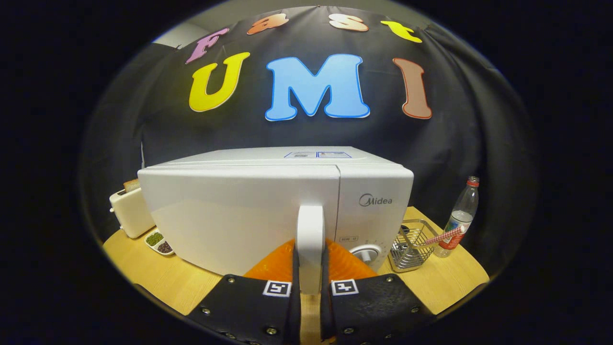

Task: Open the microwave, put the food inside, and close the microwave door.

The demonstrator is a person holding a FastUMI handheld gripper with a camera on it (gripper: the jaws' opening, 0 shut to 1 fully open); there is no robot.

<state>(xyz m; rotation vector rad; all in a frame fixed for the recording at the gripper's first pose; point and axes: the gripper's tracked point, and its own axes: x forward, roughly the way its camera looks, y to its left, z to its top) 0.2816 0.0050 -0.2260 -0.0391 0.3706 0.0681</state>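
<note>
Gripper view, looking straight at the front of a white microwave that stands on a pale wooden tabletop. Door appears shut, flush with the control panel to its right. A round dial sits low on that panel.

Gripper is right up against the door. Its jaws sit close on either side of the upright white door handle, which runs down between them. Both fingers look pressed to the handle's sides, so the jaws read as closed on it. Square printed markers show on the finger bodies, one each side of the handle.

Left of the microwave: a cream toaster with a slice of bread poking from the top. Just in front of it, near the microwave's lower left corner, a small white divided dish, green bits in one half, dark bits in the other.

Right of the microwave: a wire basket with something metal inside, too small to make out. A red-and-white striped stick rests across its rim. Beyond that, a clear plastic bottle with a red cap, upright near the tabletop's edge.

Which item is the food for the task, I cannot tell.
</note>
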